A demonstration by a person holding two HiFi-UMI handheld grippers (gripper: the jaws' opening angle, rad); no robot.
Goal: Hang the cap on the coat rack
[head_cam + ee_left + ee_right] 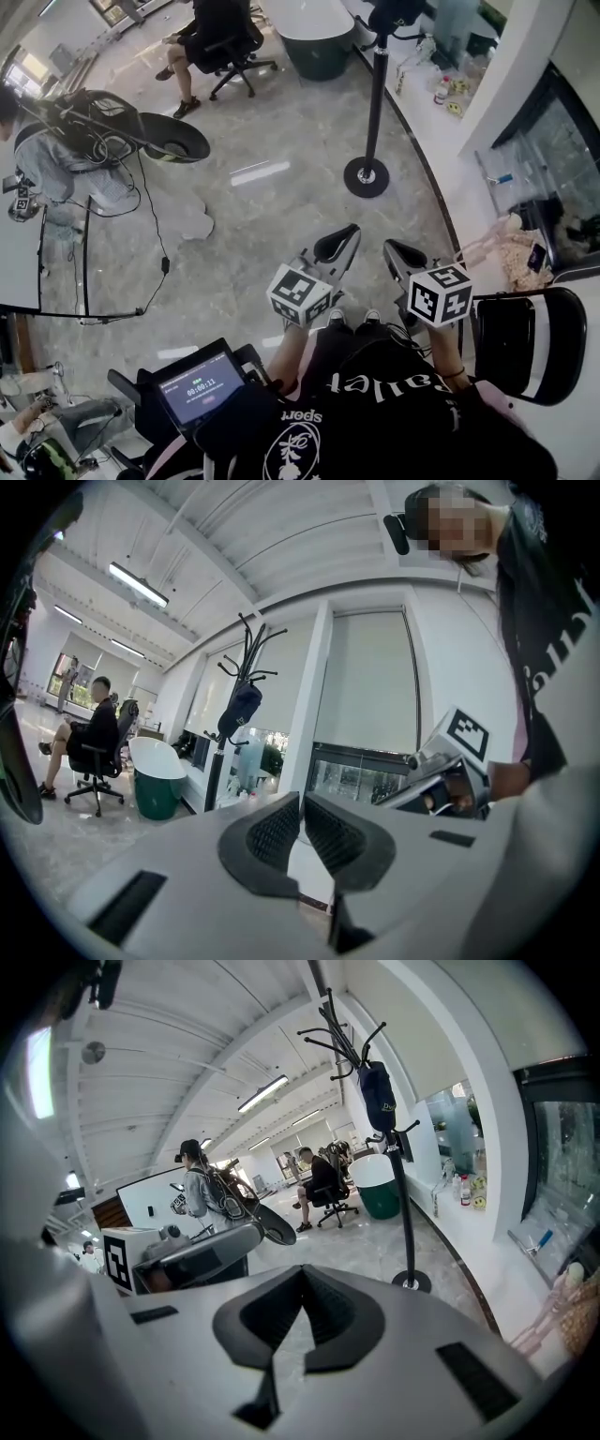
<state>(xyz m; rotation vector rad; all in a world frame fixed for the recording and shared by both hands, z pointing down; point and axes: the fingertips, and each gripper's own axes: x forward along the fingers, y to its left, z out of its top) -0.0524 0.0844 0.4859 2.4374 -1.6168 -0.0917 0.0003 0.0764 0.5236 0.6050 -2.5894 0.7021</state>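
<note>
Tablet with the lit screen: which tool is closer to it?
Left. The left tool is up and right of the tablet; the right tool sits farther right, beyond the left one.

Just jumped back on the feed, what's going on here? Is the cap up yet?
A person holds the left gripper and the right gripper out in front, both shut with nothing between the jaws. The dark cap already hangs from a hook on the coat rack, which stands on the floor ahead, well apart from both grippers.
</note>
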